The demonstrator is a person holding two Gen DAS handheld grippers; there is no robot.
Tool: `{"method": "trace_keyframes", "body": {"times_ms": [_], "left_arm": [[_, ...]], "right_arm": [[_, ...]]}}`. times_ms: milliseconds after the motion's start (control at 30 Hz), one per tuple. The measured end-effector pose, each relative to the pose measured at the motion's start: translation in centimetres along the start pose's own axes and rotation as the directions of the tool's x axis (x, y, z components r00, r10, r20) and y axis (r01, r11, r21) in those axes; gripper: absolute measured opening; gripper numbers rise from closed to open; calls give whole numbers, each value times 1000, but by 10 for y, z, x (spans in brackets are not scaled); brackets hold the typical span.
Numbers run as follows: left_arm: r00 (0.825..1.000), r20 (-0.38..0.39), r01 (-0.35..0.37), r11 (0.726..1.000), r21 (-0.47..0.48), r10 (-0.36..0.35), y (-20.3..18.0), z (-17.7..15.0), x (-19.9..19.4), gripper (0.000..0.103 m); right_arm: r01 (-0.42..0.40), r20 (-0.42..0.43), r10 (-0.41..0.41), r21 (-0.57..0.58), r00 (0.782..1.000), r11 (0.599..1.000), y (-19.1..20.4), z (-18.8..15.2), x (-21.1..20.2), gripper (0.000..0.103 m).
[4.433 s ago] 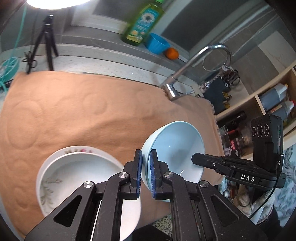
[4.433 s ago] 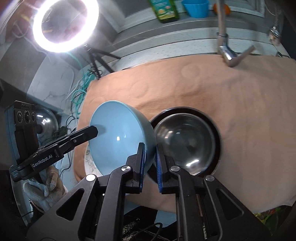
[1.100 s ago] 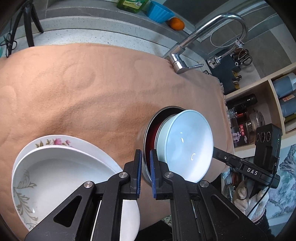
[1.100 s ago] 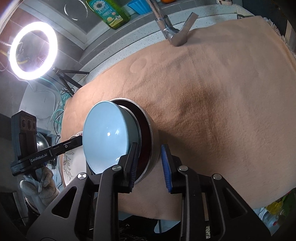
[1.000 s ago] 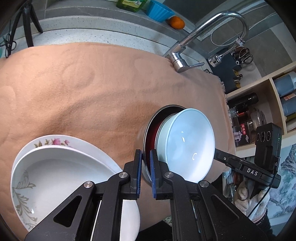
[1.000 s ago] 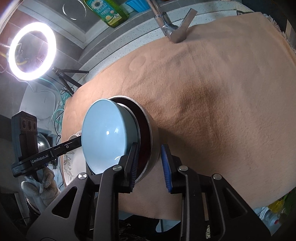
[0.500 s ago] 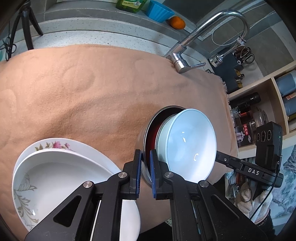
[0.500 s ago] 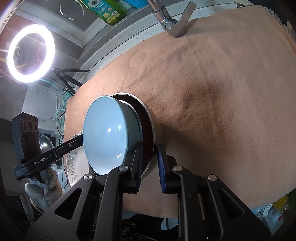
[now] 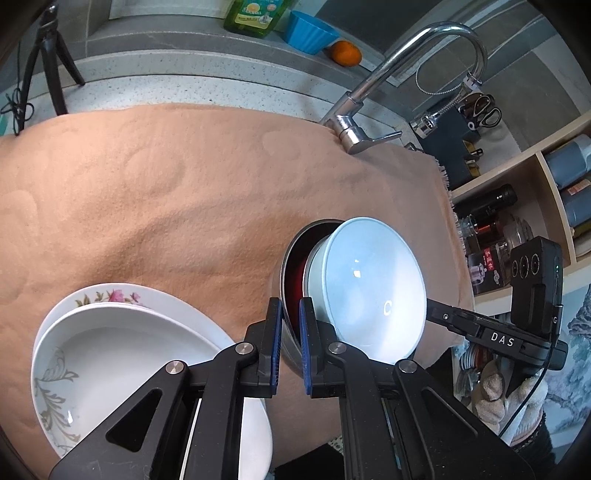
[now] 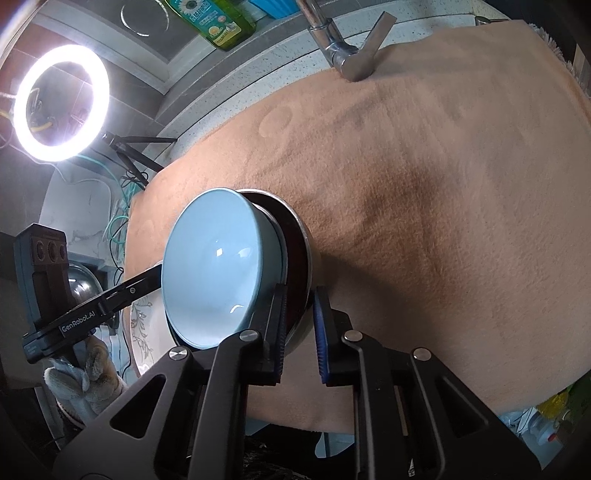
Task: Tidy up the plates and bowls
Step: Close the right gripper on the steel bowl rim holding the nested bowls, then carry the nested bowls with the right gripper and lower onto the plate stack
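Observation:
A light blue bowl [image 9: 373, 291] sits nested inside a steel bowl [image 9: 291, 254] with a dark red inside, on the tan cloth. My left gripper [image 9: 287, 317] is shut on the steel bowl's left rim. My right gripper [image 10: 299, 306] is shut on the steel bowl's [image 10: 299, 236] right rim, beside the blue bowl [image 10: 214, 266]. Both bowls tilt, held between the two grippers. Two stacked white floral plates [image 9: 110, 354] lie at the lower left in the left wrist view.
A tan cloth [image 9: 166, 192] covers the counter. A chrome faucet [image 9: 373, 85] stands at the back. A green bottle [image 9: 255, 18], blue cup [image 9: 310, 31] and orange [image 9: 345, 53] sit on the ledge. Shelves with bottles [image 9: 517, 221] are at right. A ring light [image 10: 59, 103] is at left.
The blue bowl went from being held by both grippers in the air into the steel bowl. My right gripper opened, then closed on the steel bowl's rim.

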State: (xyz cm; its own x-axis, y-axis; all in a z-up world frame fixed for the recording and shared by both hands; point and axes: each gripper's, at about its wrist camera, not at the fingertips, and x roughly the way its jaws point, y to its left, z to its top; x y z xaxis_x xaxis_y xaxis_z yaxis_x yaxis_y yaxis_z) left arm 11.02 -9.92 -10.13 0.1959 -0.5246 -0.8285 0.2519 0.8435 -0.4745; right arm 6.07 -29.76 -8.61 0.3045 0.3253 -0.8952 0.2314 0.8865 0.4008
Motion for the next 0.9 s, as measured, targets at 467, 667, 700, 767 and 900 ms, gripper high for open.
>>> {"method": "trace_keyframes", "body": {"times_ms": [467, 667, 700, 767, 900], "left_arm": [[1000, -7, -6, 1000, -4, 6, 2, 5, 5, 7], [1000, -14, -13, 1000, -6, 13, 5, 3, 8, 7], [1000, -14, -10, 1000, -9, 10, 6, 2, 8, 7], [1000, -12, -13, 1000, -10, 13, 5, 0, 6, 7], [1000, -1, -2, 1000, -29, 2, 7, -1, 1, 7]], "right_arm": [[18, -16, -19, -16, 1000, 1000, 3, 3, 3, 13], [9, -40, -9, 1, 999, 1000, -1, 4, 9, 13], [11, -38, -11, -3, 999, 1000, -1, 3, 9, 13], [18, -33, -18, -5, 999, 1000, 1, 2, 9, 12], [24, -20, -25, -18, 999, 1000, 6, 1, 4, 12]]}}
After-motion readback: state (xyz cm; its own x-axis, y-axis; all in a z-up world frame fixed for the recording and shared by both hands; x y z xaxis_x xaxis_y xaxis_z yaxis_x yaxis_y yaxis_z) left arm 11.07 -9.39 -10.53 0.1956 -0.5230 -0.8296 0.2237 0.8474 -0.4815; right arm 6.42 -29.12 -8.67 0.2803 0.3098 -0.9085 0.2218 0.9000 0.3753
